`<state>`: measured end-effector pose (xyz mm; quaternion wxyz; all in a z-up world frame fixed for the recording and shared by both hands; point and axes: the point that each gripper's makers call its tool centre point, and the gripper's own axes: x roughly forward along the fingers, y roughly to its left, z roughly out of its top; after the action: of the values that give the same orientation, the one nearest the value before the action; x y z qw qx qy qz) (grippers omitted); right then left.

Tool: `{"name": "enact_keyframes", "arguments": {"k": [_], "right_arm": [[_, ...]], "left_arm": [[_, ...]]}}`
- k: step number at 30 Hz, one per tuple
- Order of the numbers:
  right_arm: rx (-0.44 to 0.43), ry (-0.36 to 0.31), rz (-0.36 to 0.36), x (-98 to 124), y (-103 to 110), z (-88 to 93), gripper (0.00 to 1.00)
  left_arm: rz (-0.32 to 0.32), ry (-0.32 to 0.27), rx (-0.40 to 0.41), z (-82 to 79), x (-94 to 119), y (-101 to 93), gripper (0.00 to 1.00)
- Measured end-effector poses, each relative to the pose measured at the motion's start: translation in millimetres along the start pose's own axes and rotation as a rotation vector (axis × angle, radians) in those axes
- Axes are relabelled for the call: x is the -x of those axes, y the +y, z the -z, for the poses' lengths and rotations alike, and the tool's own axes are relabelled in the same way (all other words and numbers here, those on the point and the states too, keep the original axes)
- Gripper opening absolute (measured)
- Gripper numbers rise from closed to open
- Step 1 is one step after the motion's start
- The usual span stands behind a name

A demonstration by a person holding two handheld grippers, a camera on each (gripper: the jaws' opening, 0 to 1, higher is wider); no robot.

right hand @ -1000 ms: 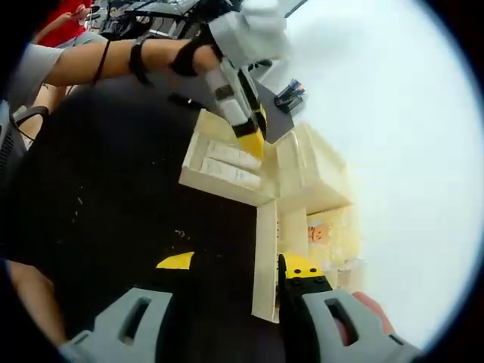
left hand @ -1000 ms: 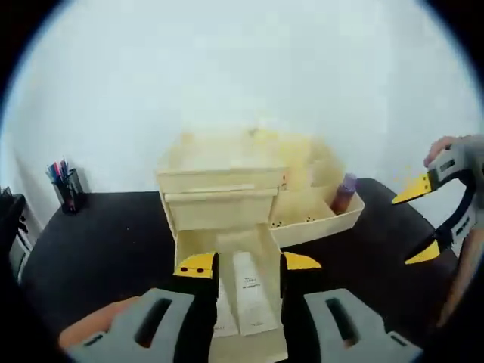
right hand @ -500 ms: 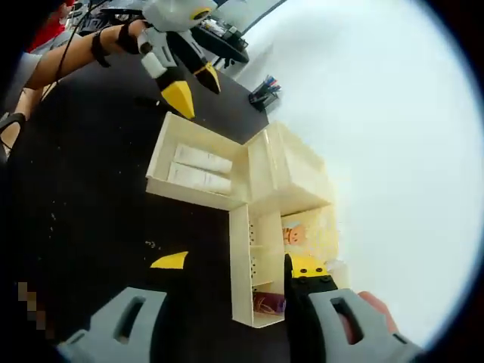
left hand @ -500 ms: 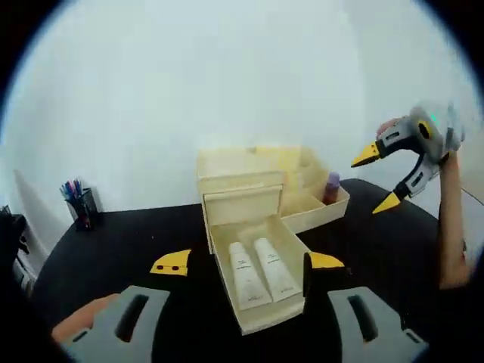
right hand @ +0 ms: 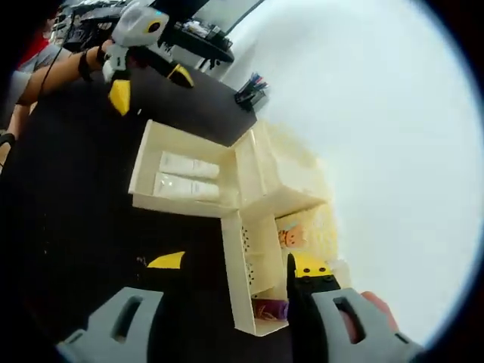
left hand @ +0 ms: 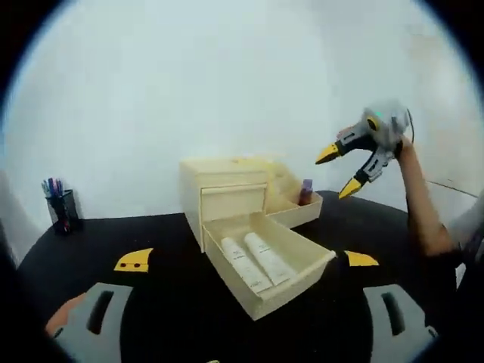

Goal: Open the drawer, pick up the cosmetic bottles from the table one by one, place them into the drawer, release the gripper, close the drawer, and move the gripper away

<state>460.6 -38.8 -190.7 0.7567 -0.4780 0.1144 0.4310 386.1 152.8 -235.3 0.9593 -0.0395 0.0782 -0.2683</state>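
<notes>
Tubes [left hand: 255,261] lying side by side in the open drawer [left hand: 291,286] look light and squashy, best pinched mid-body; left gripper [left hand: 246,259] and right gripper [right hand: 231,262] gape empty

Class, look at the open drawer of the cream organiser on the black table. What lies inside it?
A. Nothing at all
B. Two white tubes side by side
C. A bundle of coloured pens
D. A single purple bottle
B. Two white tubes lie side by side in the open drawer; the purple bottle stands in the side tray, and the pens sit in a cup apart on the table.
</notes>
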Motion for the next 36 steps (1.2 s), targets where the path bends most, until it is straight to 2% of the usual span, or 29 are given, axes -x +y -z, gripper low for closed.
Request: {"name": "enact_keyframes", "arguments": {"k": [1, 2, 3, 5, 6, 8, 9, 11, 14, 16, 19, 21, 23, 26, 27, 31, 33, 36], "right_arm": [[-0.022, -0.019, -0.012, -1, 3, -5.5, 0.56], [-0.046, -0.040, -0.025, -2, 6, -11.0, 0.67], [-0.064, -0.058, -0.037, -3, 10, -13.2, 0.73], [-0.093, -0.085, -0.026, -5, 8, -21.1, 0.75], [-0.097, -0.084, -0.029, -5, 10, -22.0, 0.76], [-0.109, -0.080, -0.036, -6, 13, -22.5, 0.80], [-0.122, -0.080, -0.027, -6, 11, -21.0, 0.81], [-0.149, -0.085, -0.015, -6, 11, -22.2, 0.83], [-0.196, -0.133, -0.007, -6, 14, -29.9, 0.92], [-0.207, -0.154, -0.002, -6, 17, -32.0, 0.93], [-0.207, -0.214, 0.046, -5, 17, -37.9, 0.93], [-0.251, -0.269, 0.055, -4, 21, -42.2, 0.93], [-0.284, -0.322, 0.026, -4, 31, -46.8, 0.93], [-0.338, -0.381, 0.024, -4, 38, -48.3, 0.93], [-0.359, -0.400, 0.048, -5, 37, -47.5, 0.93], [-0.378, -0.408, 0.074, -9, 40, -35.4, 0.93], [-0.389, -0.418, 0.067, -13, 46, -28.9, 0.93], [-0.351, -0.397, 0.041, -23, 61, -18.8, 0.93]], "left_arm": [[0.022, -0.030, 0.056, -0.3, 1, 0.4, 0.96], [0.047, -0.040, 0.087, 1.0, 3, 1.3, 0.96], [0.034, -0.033, 0.097, 3.8, 5, 10.0, 0.96], [0.010, -0.071, 0.099, 1.3, 11, 22.9, 0.96], [-0.002, -0.090, 0.144, -1.4, 13, 27.9, 0.96], [0.001, -0.140, 0.150, -9.1, 18, 32.5, 0.96], [-0.001, -0.140, 0.153, -9.3, 20, 33.8, 0.96], [0.004, -0.191, 0.159, -17.4, 24, 33.3, 0.96], [0.030, -0.210, 0.168, -21.4, 26, 26.9, 0.96], [0.039, -0.217, 0.165, -22.7, 26, 25.0, 0.96], [0.051, -0.228, 0.182, -21.8, 25, 26.9, 0.95], [0.051, -0.228, 0.188, -18.9, 26, 29.9, 0.92], [0.054, -0.235, 0.207, -18.8, 27, 32.7, 0.91], [0.074, -0.280, 0.249, -25.3, 31, 32.8, 0.93], [0.073, -0.288, 0.252, -26.6, 31, 33.3, 0.95], [0.074, -0.299, 0.237, -29.4, 33, 31.2, 0.96], [0.083, -0.296, 0.231, -29.6, 32, 27.9, 0.96], [0.088, -0.285, 0.226, -27.8, 30, 25.3, 0.96]]}}
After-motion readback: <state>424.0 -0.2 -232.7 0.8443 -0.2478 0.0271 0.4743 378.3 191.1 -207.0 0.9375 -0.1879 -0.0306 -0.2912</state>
